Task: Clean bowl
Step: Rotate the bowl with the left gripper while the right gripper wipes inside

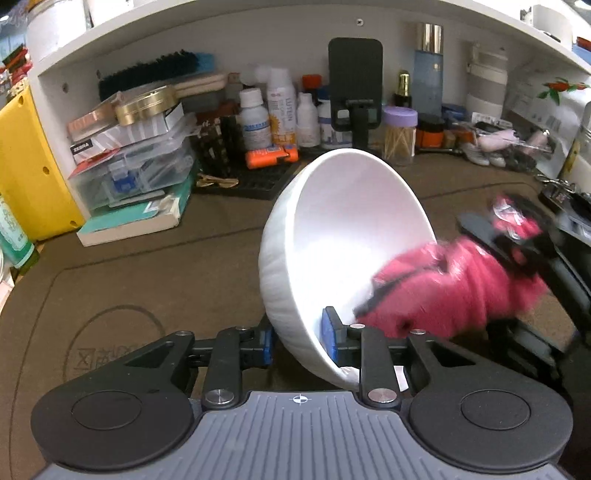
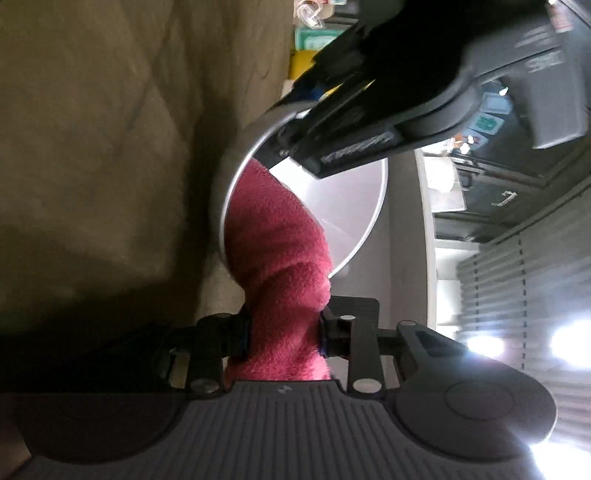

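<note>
- Two grippers are seen at work on one white bowl (image 1: 343, 236), which is held tilted on its side above the brown table (image 1: 147, 266), its opening turned toward the right.
- The bowl's lower rim is pinched by the left gripper (image 1: 301, 341): one blue-padded finger lies inside the bowl against its wall, the other is pressed to the ribbed outside.
- A pink cloth (image 1: 436, 291) is pushed into the bowl from the right and is pressed against the inner wall near the rim (its edges are blurred in the left wrist view).
- The cloth (image 2: 280, 258) is clamped between the fingers of the right gripper (image 2: 282, 332), bunched into a thick roll that reaches forward into the bowl (image 2: 354, 206).
- In the right wrist view the scene is turned sideways; the left gripper (image 2: 295, 110) is seen from outside, gripping the bowl's rim at the top of the frame.
- Behind the bowl, at the back of the table under a white shelf (image 1: 258, 22), a crowd of things is kept: a black phone stand (image 1: 355, 88), white bottles (image 1: 280, 107), a jar with a purple lid (image 1: 399, 134), and a stack of clear plastic boxes (image 1: 136, 166).
- A yellow box (image 1: 26, 166) is seen at the far left.
</note>
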A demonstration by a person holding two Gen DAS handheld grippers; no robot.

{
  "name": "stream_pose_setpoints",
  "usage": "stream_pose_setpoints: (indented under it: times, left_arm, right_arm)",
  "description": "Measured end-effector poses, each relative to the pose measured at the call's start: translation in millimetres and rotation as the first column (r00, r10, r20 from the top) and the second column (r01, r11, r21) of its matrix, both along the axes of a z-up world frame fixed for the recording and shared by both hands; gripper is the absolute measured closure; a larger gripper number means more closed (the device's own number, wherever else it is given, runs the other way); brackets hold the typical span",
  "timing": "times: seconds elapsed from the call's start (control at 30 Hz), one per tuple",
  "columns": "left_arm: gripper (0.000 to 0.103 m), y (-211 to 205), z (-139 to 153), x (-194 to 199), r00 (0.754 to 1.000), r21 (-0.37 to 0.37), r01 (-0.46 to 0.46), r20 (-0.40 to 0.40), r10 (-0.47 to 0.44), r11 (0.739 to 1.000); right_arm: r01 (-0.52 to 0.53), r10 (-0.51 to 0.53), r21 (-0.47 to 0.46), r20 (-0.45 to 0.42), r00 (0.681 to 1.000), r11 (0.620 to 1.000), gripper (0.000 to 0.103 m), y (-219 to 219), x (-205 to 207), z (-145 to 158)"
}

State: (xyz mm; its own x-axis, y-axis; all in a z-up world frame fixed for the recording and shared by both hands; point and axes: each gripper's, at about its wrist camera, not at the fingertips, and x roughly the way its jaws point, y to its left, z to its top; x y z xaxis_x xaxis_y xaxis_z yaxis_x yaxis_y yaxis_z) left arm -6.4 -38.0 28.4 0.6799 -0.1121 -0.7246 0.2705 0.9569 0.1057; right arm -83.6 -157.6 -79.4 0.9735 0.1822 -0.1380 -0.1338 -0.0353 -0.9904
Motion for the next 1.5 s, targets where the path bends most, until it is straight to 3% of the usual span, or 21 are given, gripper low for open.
stream_pose_setpoints:
  times: [0.2, 0.3, 0.33, 0.47, 0.57, 0.63, 0.67, 0.73, 0.8, 0.93, 1.0, 1.03, 1.07, 1.1, 1.17, 1.2, 1.23, 1.3, 1.37, 1.47, 1.5]
  left_arm:
    - [0.075, -3, 2, 0, 1.000, 0.013, -0.001, 0.005, 0.001, 1.000]
    - [0.075, -2, 2, 1, 1.000, 0.015, 0.012, -0.004, -0.012, 1.000]
    - [0.075, -1, 2, 1, 1.000, 0.015, 0.015, -0.006, -0.015, 1.000]
    - [0.074, 0, 2, 3, 1.000, 0.009, 0.025, -0.014, -0.024, 1.000]
    - [0.070, 0, 0, 2, 0.999, 0.020, 0.045, -0.016, -0.045, 0.999]
    - [0.067, -2, -2, 0, 0.998, 0.035, 0.058, -0.015, -0.057, 0.998]
    - [0.066, -2, -2, 0, 0.998, 0.034, 0.060, -0.017, -0.059, 0.998]
    - [0.066, -1, -3, -2, 0.998, 0.026, 0.058, -0.023, -0.057, 0.998]
    - [0.066, -2, -2, -4, 0.998, 0.028, 0.059, -0.024, -0.058, 0.998]
    - [0.066, -4, 0, -4, 0.998, 0.028, 0.062, -0.019, -0.062, 0.998]
    - [0.068, -5, 0, -3, 0.998, 0.034, 0.060, -0.017, -0.059, 0.998]
    - [0.068, -5, -1, -2, 0.998, 0.033, 0.061, -0.019, -0.061, 0.998]
    - [0.067, -5, -1, -1, 0.998, 0.031, 0.065, -0.018, -0.064, 0.997]
    - [0.066, -5, -2, 0, 0.998, 0.028, 0.067, -0.018, -0.066, 0.997]
    - [0.062, -4, -4, 1, 0.998, 0.026, 0.061, -0.017, -0.061, 0.998]
    - [0.059, -3, -5, 1, 0.998, 0.024, 0.055, -0.013, -0.054, 0.998]
    - [0.055, -3, -5, 0, 0.999, 0.022, 0.048, -0.010, -0.048, 0.999]
    - [0.038, -5, -8, -3, 1.000, 0.027, 0.021, 0.001, -0.021, 0.999]
    - [0.035, -6, -11, -5, 1.000, 0.008, -0.013, 0.013, 0.013, 1.000]
    - [0.042, -4, -18, -6, 0.997, -0.097, -0.068, 0.030, 0.072, 0.993]
    - [0.055, -3, -19, -5, 0.996, -0.125, -0.074, 0.033, 0.078, 0.989]
  right_arm:
    - [0.016, 0.030, 0.204, -0.221, 0.975, 0.979, 0.065, 4, -22, 36]
    - [-0.016, 0.097, 0.304, -0.253, 0.963, 0.953, 0.046, -1, -19, 47]
    - [-0.039, 0.125, 0.325, -0.246, 0.961, 0.945, 0.045, -3, -18, 48]
    - [-0.038, 0.198, 0.419, -0.346, 0.917, 0.907, 0.069, -11, -4, 56]
    - [0.019, 0.218, 0.510, -0.400, 0.890, 0.860, 0.075, -18, 5, 67]
    - [0.077, 0.207, 0.589, -0.399, 0.893, 0.805, 0.076, -24, 18, 86]
    - [0.074, 0.198, 0.598, -0.376, 0.905, 0.798, 0.076, -23, 23, 92]
    - [0.037, 0.177, 0.571, -0.316, 0.932, 0.820, 0.076, -17, 31, 99]
    - [-0.015, 0.156, 0.475, -0.259, 0.953, 0.880, 0.076, -3, 36, 93]
    - [-0.007, 0.074, 0.267, -0.241, 0.968, 0.964, 0.076, 18, 54, 73]
    - [0.022, 0.063, 0.254, -0.323, 0.944, 0.967, 0.076, 23, 32, 66]
    - [0.058, 0.081, 0.308, -0.420, 0.904, 0.950, 0.076, 21, 25, 72]
    - [0.119, 0.121, 0.401, -0.526, 0.842, 0.909, 0.076, 16, 26, 85]
    - [0.199, 0.172, 0.490, -0.612, 0.772, 0.849, 0.076, 8, 33, 99]
    - [0.348, 0.270, 0.602, -0.703, 0.658, 0.718, 0.076, -9, 46, 117]
    - [0.394, 0.299, 0.634, -0.710, 0.637, 0.665, 0.076, -19, 50, 119]
    - [0.416, 0.313, 0.653, -0.707, 0.634, 0.634, 0.076, -26, 50, 119]
    - [0.447, 0.330, 0.680, -0.699, 0.634, 0.582, 0.076, -36, 50, 117]
    - [0.480, 0.340, 0.703, -0.690, 0.639, 0.525, 0.076, -44, 45, 108]
    - [0.503, 0.340, 0.723, -0.677, 0.653, 0.472, 0.076, -49, 42, 98]
    - [0.506, 0.343, 0.731, -0.670, 0.659, 0.458, 0.076, -50, 47, 96]
